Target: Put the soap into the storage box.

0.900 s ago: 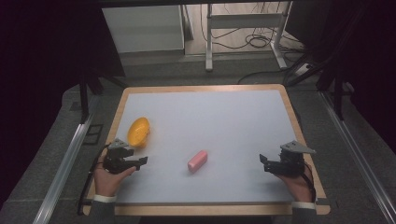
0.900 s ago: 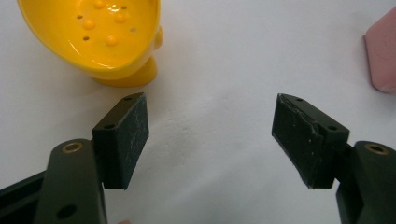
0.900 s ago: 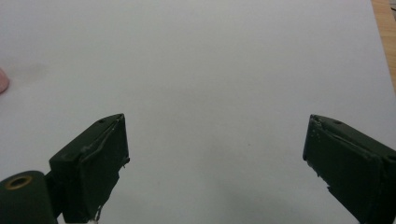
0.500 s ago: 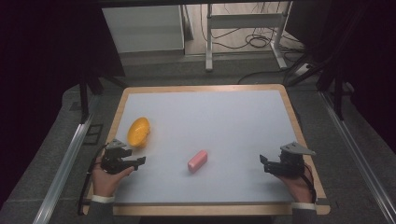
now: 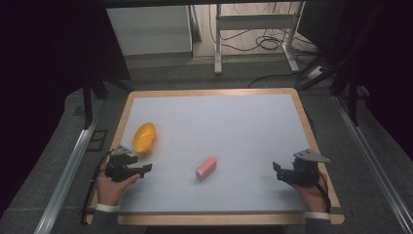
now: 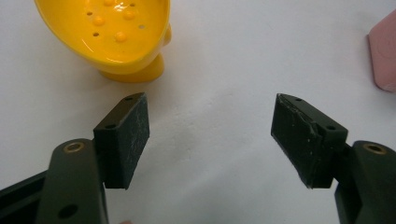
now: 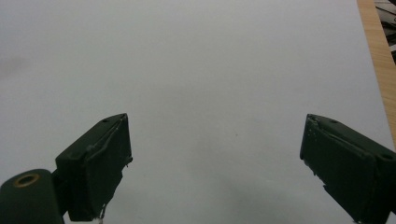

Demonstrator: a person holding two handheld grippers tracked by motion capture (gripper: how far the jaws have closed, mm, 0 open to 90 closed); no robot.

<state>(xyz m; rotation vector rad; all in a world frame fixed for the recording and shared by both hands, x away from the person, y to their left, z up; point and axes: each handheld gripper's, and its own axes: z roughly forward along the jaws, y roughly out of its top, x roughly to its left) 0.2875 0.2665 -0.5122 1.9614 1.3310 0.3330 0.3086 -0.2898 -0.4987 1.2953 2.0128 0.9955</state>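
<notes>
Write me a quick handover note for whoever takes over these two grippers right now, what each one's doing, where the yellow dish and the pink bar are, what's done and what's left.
Left gripper: open, holding nothing, low over the table's near left part, just below the yellow dish.
Right gripper: open, holding nothing, over the near right part, bare surface ahead of it.
Yellow dish: perforated, resting on the left side, untouched.
Pink bar: lying near the middle front, between the two grippers, apart from the dish.
Done: nothing picked up or moved into place as things lie.
Left: probably grasp the pink bar and put it in the dish; that is a guess from the layout.
</notes>
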